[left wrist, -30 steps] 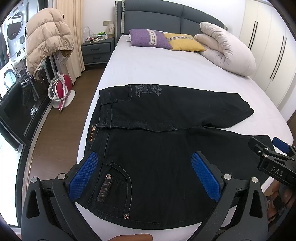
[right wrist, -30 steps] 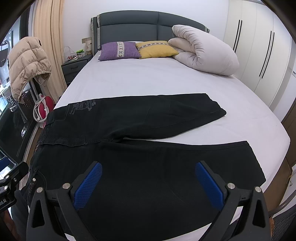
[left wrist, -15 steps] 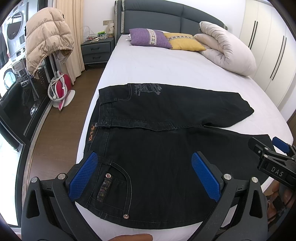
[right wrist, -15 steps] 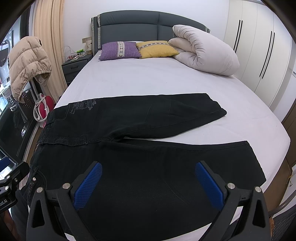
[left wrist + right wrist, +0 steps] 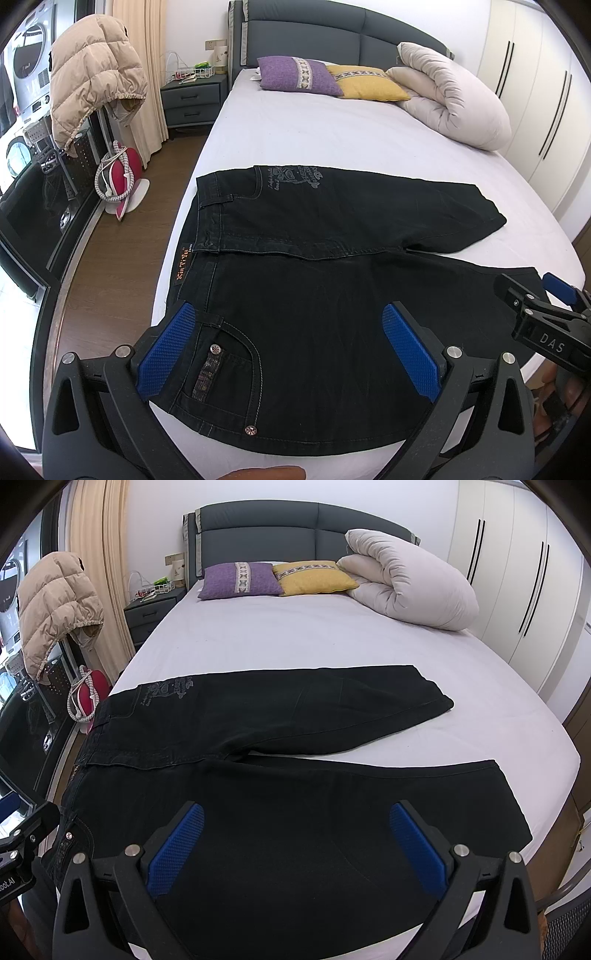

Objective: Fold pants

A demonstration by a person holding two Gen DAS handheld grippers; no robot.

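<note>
Inspection of present state. The black jeans (image 5: 332, 295) lie spread flat across the foot end of the bed (image 5: 332, 140), on the white sheet, waistband toward the bed's left edge and legs running to the right. The two legs are parted in a shallow V: the far leg (image 5: 332, 701) angles toward the pillows, the near leg (image 5: 369, 805) runs along the foot edge. A front pocket with rivets (image 5: 218, 365) faces up at the near waist corner.

Left claw (image 5: 288, 354): wide open, both blue pads clear of the cloth, holding nothing, poised over the waist and pocket area. Right claw (image 5: 295, 849): likewise wide open and empty, poised over the thigh of the near leg. Each claw shows at the margin of the other's view.

Progress, as judged: no fold is in place. The garment appears laid out and smoothed only, so the task stands at its start. What seems to remain: bring one leg over the other so the legs lie stacked, then fold the length down toward the waistband, once or twice.

Also noted: a purple cushion (image 5: 240, 579), a yellow cushion (image 5: 314, 576) and a rolled duvet (image 5: 406, 579) at the headboard, well apart from the jeans.
</note>
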